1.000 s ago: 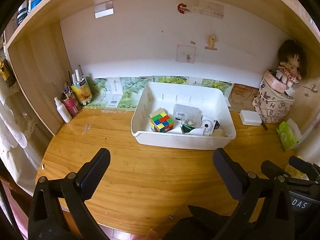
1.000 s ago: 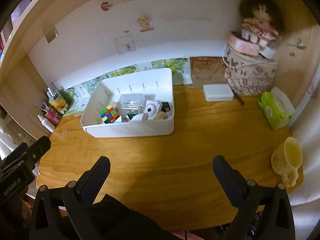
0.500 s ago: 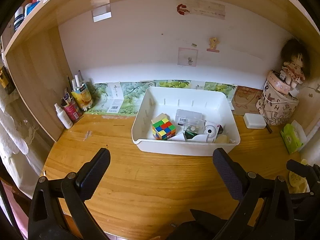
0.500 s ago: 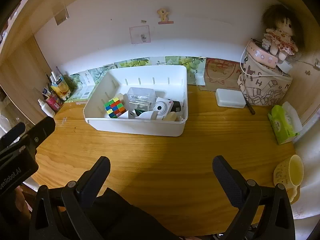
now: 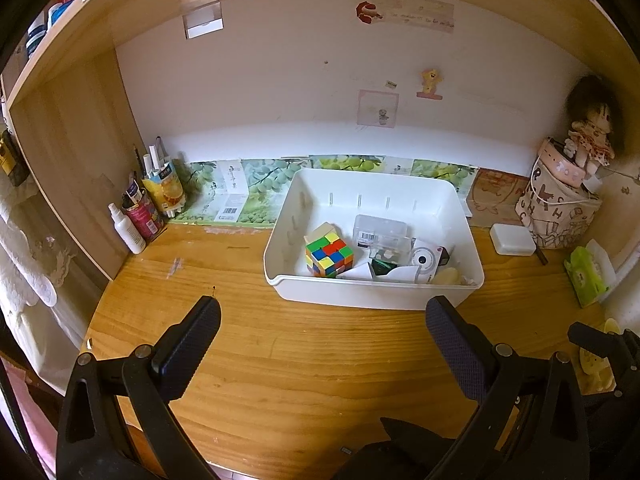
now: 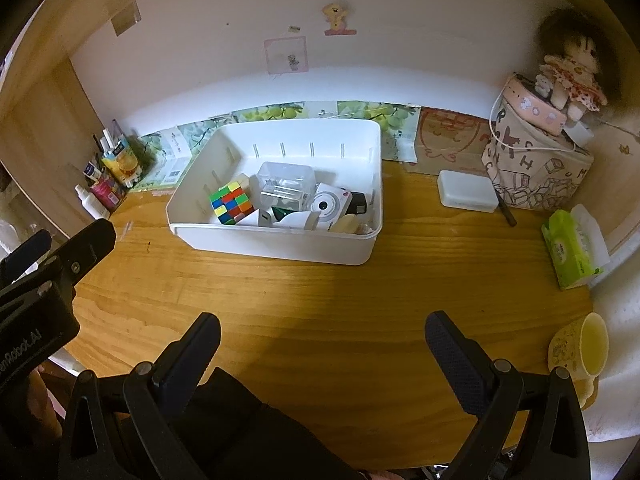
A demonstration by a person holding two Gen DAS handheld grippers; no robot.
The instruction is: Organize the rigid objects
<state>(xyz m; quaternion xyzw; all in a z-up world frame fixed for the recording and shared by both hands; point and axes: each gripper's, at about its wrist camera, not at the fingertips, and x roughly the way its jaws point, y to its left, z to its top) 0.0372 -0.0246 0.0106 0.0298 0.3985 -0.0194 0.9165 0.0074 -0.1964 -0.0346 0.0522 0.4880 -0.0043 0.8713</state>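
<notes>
Both tools are held back over the near edge of the wooden desk (image 5: pixel 304 364). The left gripper (image 5: pixel 322 320) is spread wide with nothing between its pads, and the right gripper (image 6: pixel 322 334) is spread just as wide and is likewise empty.

The white bin (image 5: pixel 372 296) is seen at the far middle of the desk, close to the back wall. The rigid things are gathered inside it, crowded toward its near wall: a colour cube (image 5: pixel 329 255) at the left, a clear plastic box (image 5: pixel 382 232) behind it toward the middle, a small white camera (image 5: pixel 427 259) to the right, and a pale rounded piece (image 5: pixel 447 277) at the near right corner. A dark green item among white paper is glimpsed between cube and camera; what it is cannot be told. The far half of the bin is left bare, presumably so that room is kept.

Outside the bin, a white lidded case (image 6: pixel 466 191) is seen lying at the far right beside a patterned bag (image 6: pixel 536 176), and a yellow cup (image 6: pixel 580 346) at the near right edge.

The scene would suit a collection that is done, with the tools drawn clear, or one in which the case is yet to be fetched; which it is cannot be settled.
</notes>
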